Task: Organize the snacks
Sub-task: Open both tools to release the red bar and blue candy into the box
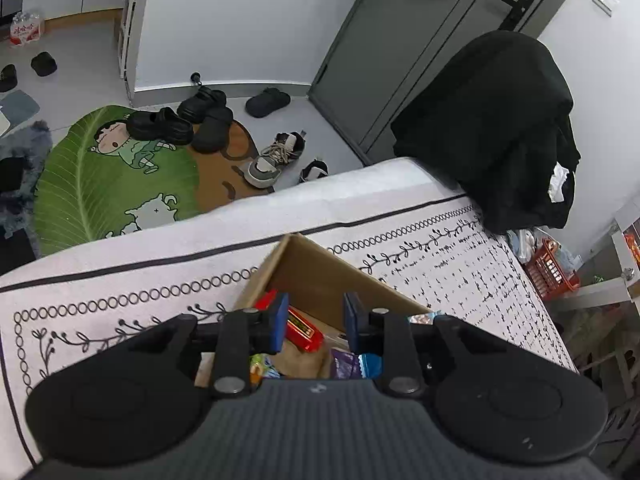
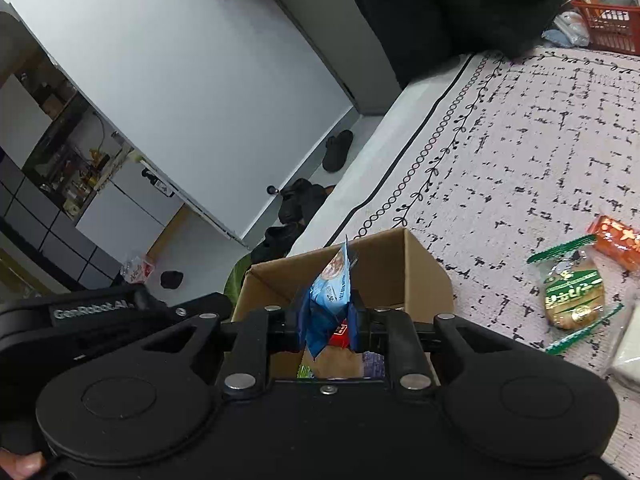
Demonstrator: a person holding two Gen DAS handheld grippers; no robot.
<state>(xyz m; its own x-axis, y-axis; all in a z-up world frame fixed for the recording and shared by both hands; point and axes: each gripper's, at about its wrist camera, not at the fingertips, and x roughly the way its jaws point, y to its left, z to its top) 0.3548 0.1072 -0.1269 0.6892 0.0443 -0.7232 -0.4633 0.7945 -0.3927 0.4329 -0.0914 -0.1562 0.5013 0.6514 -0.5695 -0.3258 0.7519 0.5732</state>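
A: Right gripper [image 2: 326,322] was clamped on the blue snack packet [image 2: 330,292], held above the open cardboard box [image 2: 424,276]. Packet judged light, soft, crinkly; film probably slippery, so grip the flat body or sealed edge.

B: Left gripper [image 1: 316,320]?

A: Jaws apart, nothing between them, poised over the same box [image 1: 316,276]; red packet [image 1: 304,328] lay inside.

B: View differences?

A: Only the right wrist showed the green packet [image 2: 572,292] and orange packet [image 2: 618,240] loose on the patterned cloth [image 2: 520,160].
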